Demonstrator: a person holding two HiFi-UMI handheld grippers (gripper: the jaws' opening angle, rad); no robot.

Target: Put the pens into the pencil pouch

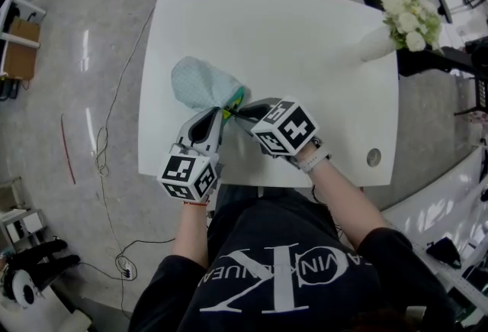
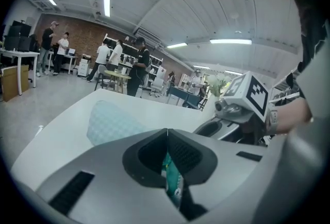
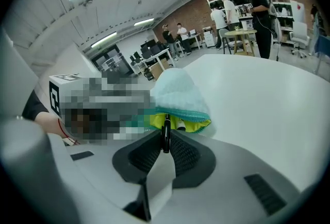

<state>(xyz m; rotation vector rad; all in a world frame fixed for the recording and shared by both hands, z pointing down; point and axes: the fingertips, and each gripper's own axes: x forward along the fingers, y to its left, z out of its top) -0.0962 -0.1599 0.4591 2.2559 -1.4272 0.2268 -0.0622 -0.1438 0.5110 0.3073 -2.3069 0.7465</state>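
A pale teal pencil pouch (image 1: 200, 84) lies on the white table (image 1: 305, 40), its yellow-lined mouth (image 1: 234, 100) turned toward me. My left gripper (image 1: 220, 112) is shut on the pouch's near edge; in the left gripper view a teal strip of that edge (image 2: 173, 176) sits pinched between the jaws. From the right, my right gripper (image 1: 242, 111) is shut on a thin black pen (image 3: 165, 134). The pen's tip points into the open yellow mouth (image 3: 192, 124) of the pouch (image 3: 178, 94). Another pen end shows inside the opening.
A white vase of white flowers (image 1: 400, 21) stands at the table's far right corner. A round cable hole (image 1: 374, 157) sits near the right front edge. Cables trail over the floor at the left. Several people stand by desks far behind.
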